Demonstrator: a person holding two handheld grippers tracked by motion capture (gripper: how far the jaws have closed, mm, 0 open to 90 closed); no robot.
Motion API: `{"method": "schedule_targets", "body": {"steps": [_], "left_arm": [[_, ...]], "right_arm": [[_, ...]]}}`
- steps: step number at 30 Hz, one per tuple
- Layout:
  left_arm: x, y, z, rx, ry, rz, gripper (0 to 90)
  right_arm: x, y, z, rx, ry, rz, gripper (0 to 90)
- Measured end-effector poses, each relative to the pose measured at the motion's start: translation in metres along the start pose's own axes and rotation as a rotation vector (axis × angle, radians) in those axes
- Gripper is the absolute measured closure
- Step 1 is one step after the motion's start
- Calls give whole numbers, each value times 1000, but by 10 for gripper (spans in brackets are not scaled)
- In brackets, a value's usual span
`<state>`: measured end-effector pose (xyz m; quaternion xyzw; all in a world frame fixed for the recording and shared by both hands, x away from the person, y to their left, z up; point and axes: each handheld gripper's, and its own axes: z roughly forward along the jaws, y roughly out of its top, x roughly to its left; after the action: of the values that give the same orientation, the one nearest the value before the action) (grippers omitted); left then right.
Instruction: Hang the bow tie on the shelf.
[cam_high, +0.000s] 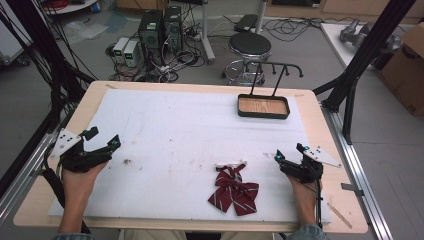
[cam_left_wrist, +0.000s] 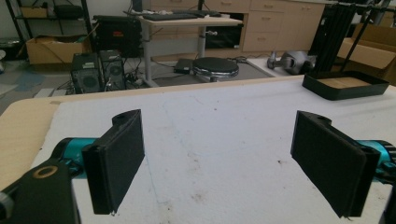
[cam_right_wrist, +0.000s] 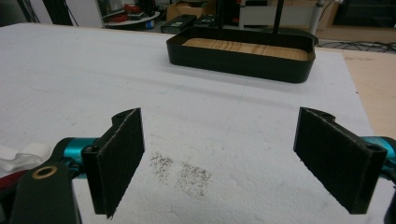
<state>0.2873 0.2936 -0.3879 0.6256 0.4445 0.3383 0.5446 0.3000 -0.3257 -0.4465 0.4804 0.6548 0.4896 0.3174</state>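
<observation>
A dark red bow tie with white stripes (cam_high: 235, 192) and a white strap (cam_high: 231, 164) lies on the white mat near the front edge, right of centre. My left gripper (cam_high: 104, 139) rests at the mat's left side, open, with nothing between its pads (cam_left_wrist: 119, 161). At the right side my right gripper (cam_high: 289, 152) is open too, a hand's width right of the bow tie, and its pads (cam_right_wrist: 119, 158) hold nothing. The strap's white end (cam_right_wrist: 21, 156) peeks in at the left of the right gripper view. A black tray with a wooden floor (cam_high: 263, 106) stands at the back right.
The tray (cam_right_wrist: 243, 60) carries a tall black wire handle (cam_high: 277, 70). Dirt specks (cam_right_wrist: 180, 172) mark the mat ahead of the right gripper. Beyond the table are a round stool (cam_high: 249, 47), computer cases and cables on the floor. A cardboard box (cam_high: 406, 65) stands at the far right.
</observation>
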Motion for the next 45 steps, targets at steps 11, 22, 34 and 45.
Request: {"method": "schedule_targets", "body": {"steps": [11,22,34,45], "left_arm": [[-3,-1,4,8,-14,5,179],[-4,0,5,0,-32,-2,179],[-6,2,5,-11,-42,-1,179],[-6,3,4,-23,-50,-4,180]], "right_arm": [[0,0,0,2,1,2,153],[9,2,-10,-16,56,43,156],[78,-6,-30,86,330,-2,251],[125,-14,-17,209,313,-87,376]]}}
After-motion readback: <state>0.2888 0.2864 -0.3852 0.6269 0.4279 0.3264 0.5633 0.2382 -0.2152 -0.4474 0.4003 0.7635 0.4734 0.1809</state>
